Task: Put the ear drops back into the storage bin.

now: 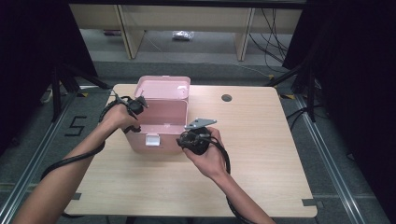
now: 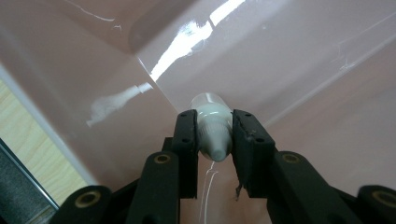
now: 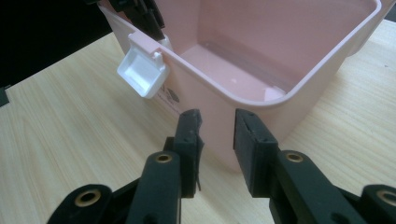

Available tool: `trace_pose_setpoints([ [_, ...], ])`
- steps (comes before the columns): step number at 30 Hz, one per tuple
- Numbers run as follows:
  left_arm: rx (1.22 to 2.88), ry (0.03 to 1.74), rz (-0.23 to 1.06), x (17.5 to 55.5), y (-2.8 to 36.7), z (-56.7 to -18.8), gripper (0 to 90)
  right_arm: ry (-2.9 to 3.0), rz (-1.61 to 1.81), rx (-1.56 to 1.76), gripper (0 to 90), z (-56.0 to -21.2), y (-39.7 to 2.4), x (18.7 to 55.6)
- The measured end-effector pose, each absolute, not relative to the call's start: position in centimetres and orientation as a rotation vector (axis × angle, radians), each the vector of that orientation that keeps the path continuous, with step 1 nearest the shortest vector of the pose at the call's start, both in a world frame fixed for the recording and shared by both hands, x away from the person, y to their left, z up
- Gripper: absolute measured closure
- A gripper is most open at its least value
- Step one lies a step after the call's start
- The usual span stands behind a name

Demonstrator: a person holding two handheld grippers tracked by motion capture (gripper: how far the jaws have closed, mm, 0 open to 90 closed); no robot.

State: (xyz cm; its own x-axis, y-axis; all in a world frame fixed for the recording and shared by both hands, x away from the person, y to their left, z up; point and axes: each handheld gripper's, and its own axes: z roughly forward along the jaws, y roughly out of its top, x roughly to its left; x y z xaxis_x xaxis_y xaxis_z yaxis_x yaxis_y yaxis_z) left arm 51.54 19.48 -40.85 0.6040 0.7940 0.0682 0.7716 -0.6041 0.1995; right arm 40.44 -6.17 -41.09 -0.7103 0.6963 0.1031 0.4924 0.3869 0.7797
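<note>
A pink plastic box [image 1: 161,140] stands on the table with its lid [image 1: 163,87] swung up behind it. My left gripper [image 1: 139,104] reaches over the box's left rim. In the left gripper view it [image 2: 214,135] is shut on a small pale tube [image 2: 212,116] with a clear cap, held against the pink inner wall [image 2: 303,60]. My right gripper [image 1: 183,139] sits at the box's front right corner. Its jaws [image 3: 217,128] stand open, flanking that corner [image 3: 219,140] without pressing on it. The box floor [image 3: 233,70] looks bare.
A white latch [image 3: 142,72] hangs off the box's front rim [image 1: 152,139]. The wooden table [image 1: 261,140] has a round cable hole [image 1: 226,98] at the back. Black tripod legs and cables lie on the floor around it.
</note>
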Motion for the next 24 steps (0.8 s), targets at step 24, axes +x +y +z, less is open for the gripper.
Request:
trace_pose_setpoints([
  [24, 2.688, 1.326, 0.226, 51.97, 19.03, -41.33, 71.4, 2.411, 1.225, 1.054, 71.6, -41.20, -6.15, 40.45],
])
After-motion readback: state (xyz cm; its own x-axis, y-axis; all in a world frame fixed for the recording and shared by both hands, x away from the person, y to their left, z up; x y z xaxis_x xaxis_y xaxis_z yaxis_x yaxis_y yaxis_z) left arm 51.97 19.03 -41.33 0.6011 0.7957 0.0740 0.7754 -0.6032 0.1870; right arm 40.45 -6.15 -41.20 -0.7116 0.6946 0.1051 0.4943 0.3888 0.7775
